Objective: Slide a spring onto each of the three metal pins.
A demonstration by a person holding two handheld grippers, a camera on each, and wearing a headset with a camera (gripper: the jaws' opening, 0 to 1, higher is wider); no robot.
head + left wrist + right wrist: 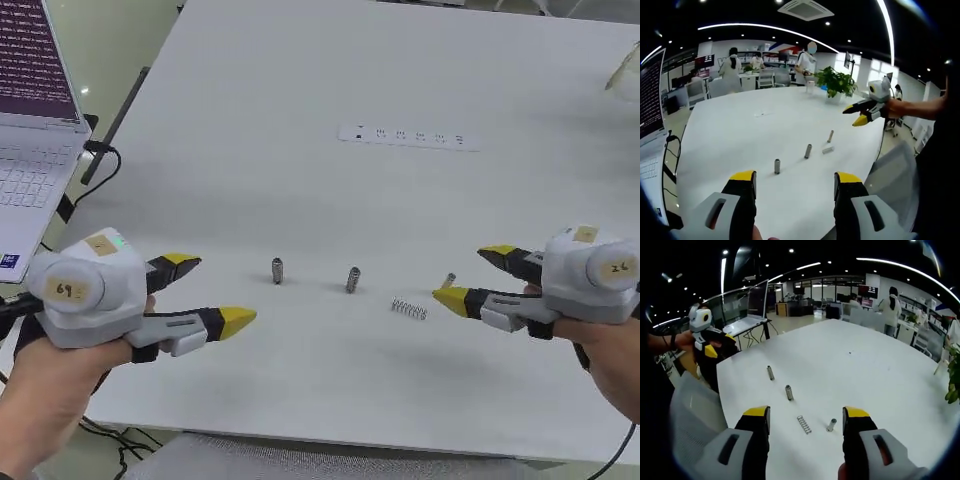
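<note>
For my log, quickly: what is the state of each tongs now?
Left tongs: open, holding nothing.
Right tongs: open, holding nothing.

Left pin (277, 270), middle pin (353, 279) and right pin (449, 281) stood in a row on the counter (300, 150). The spring (408, 309) lay just before the row, between the middle and right pins. The power strip (408, 137) lay well behind, the laptop (30, 90) beyond the left edge.

Head view looks down; opposing gripper views share the middle pin (808, 150).

The left pin (277, 270) and middle pin (353, 279) stand up, gray, thick and ridged. The right pin (449, 281) is thinner. A loose spring (408, 309) lies flat just beside it.
</note>
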